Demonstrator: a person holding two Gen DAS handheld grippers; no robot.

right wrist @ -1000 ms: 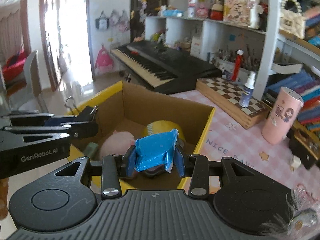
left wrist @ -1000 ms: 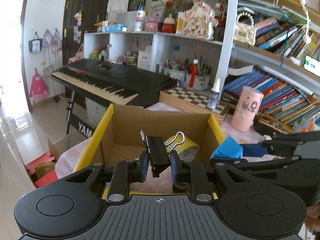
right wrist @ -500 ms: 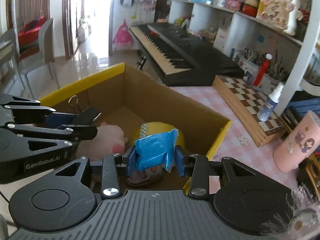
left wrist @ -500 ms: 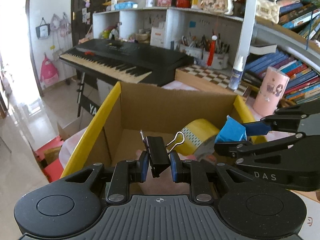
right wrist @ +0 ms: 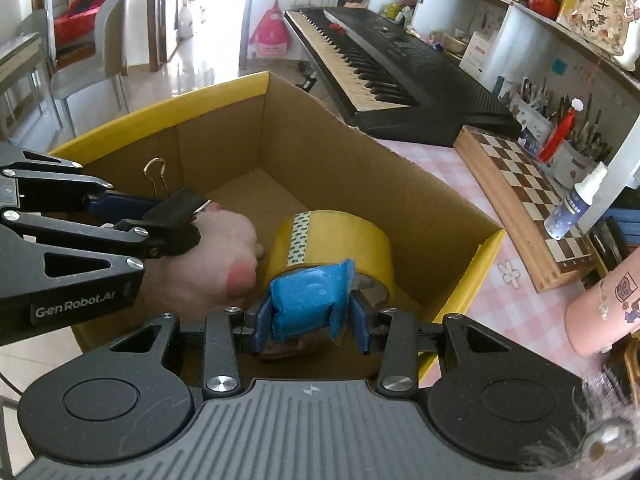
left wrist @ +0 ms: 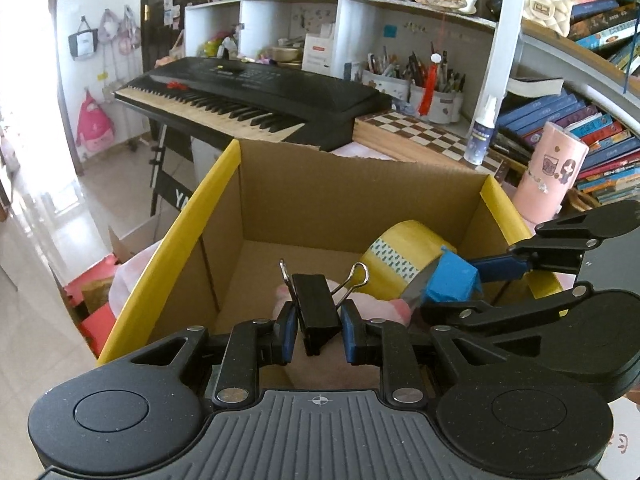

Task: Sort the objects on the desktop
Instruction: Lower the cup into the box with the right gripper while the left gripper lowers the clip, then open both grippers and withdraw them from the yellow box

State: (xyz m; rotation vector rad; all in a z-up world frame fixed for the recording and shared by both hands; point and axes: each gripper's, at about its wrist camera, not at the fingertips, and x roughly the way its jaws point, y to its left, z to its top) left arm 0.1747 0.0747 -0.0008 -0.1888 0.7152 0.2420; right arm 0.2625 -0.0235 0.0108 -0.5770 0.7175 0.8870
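The cardboard box (left wrist: 360, 200), open-topped with yellow-taped rims, fills the middle of both wrist views on a pink-patterned tablecloth (right wrist: 500, 248); beyond it, toward 12 o'clock, sits a black keyboard (left wrist: 260, 92), with a chessboard (right wrist: 520, 184) at its 3 o'clock side. Inside the box, a yellow tape roll (right wrist: 332, 244) lies toward the 3 o'clock wall, touching a pink plush toy (right wrist: 216, 264) on its 9 o'clock side; the toy's shape is partly hidden, so plush is a best reading. The left gripper (left wrist: 318, 328) hangs over the box interior with its 2 jaws clenched on a black binder clip (left wrist: 316, 308), wire handles pointing up. The right gripper (right wrist: 306, 320), just at the left one's 3 o'clock, is over the tape roll, its jaws grasping a crumpled blue packet (right wrist: 308, 296).
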